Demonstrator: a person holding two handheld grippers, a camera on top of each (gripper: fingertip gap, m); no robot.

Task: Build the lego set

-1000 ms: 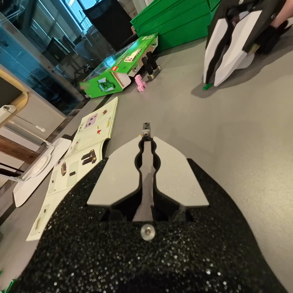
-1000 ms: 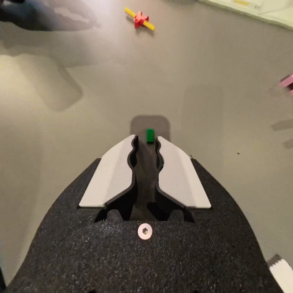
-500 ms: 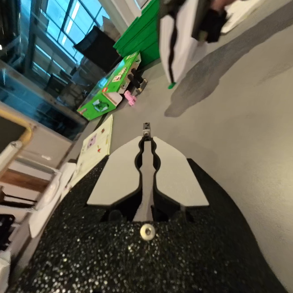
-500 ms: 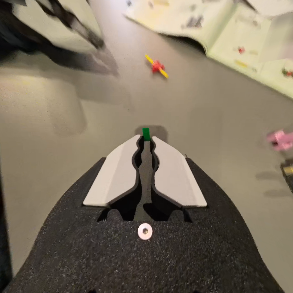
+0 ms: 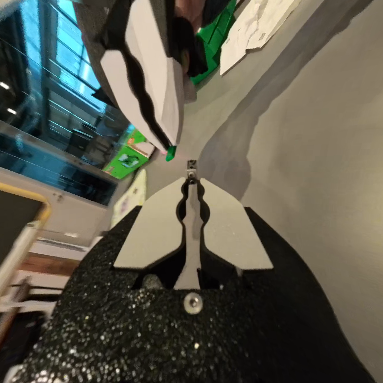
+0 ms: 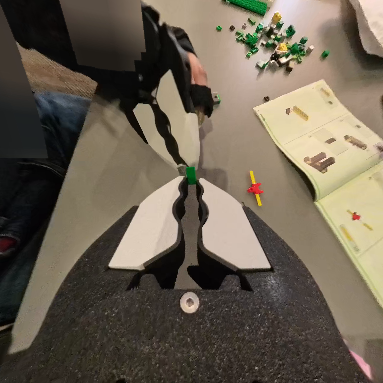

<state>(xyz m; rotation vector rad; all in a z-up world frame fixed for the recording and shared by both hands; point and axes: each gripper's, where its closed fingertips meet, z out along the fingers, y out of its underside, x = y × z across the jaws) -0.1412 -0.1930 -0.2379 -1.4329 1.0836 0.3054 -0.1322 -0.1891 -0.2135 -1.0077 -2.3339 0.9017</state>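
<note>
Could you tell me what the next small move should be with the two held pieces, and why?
Probably ease the right gripper forward to seat its small green plastic brick on the small grey-and-black stud piece pinched by the left gripper: both are shut on their parts, which sit close together, apparently not yet joined.

The left claw (image 5: 192,182) has pale grey fingers with black inner edges on a speckled black body, and pinches a small grey-and-black piece (image 5: 191,168); the right claw (image 6: 191,182), coloured alike, pinches a bright green piece (image 6: 190,175). On the plain grey bench (image 6: 228,128) lie a red piece on a yellow rod (image 6: 255,188), a pale green booklet (image 6: 335,165) and a mostly green loose pile (image 6: 275,43). A bright green box (image 5: 128,163) shows in the left wrist view.
</note>
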